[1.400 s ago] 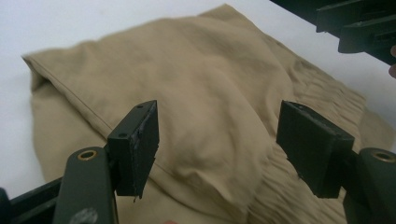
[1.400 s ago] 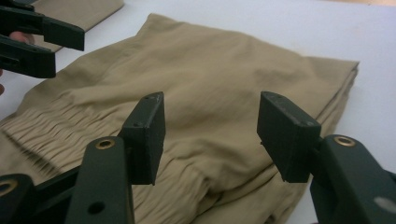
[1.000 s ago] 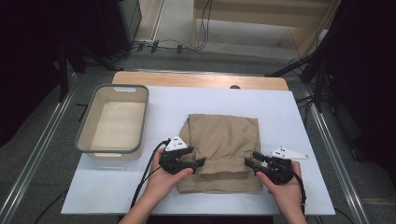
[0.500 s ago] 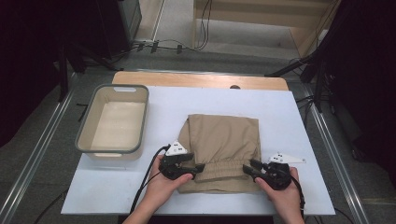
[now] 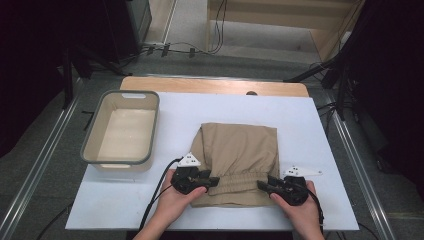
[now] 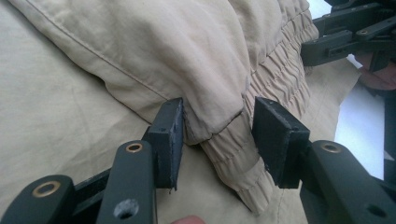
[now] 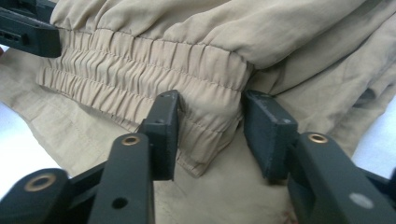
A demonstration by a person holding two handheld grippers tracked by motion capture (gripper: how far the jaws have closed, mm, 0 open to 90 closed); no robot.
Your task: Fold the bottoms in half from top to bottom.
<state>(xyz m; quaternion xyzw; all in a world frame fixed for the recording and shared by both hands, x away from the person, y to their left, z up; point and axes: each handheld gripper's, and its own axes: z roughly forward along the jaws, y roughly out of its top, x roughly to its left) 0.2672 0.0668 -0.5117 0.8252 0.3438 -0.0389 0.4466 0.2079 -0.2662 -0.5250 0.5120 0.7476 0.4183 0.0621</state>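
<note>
Folded khaki trousers (image 5: 239, 157) lie mid-counter (image 5: 320, 130), elastic waistband (image 5: 239, 181) toward the near edge; grey tub (image 5: 121, 129) sits apart at far left. Left claw (image 6: 217, 133) has just been closing, the waistband's left corner between its jaws, one pad touching cloth, the other just off; half-wide, not gripping. Right claw (image 7: 210, 133) likewise closing around the right corner, narrow gaps both sides. To do well, I judge: pinch both corners evenly, all layers inside the pads, then lift the 2 ends level so the fold holds.
</note>
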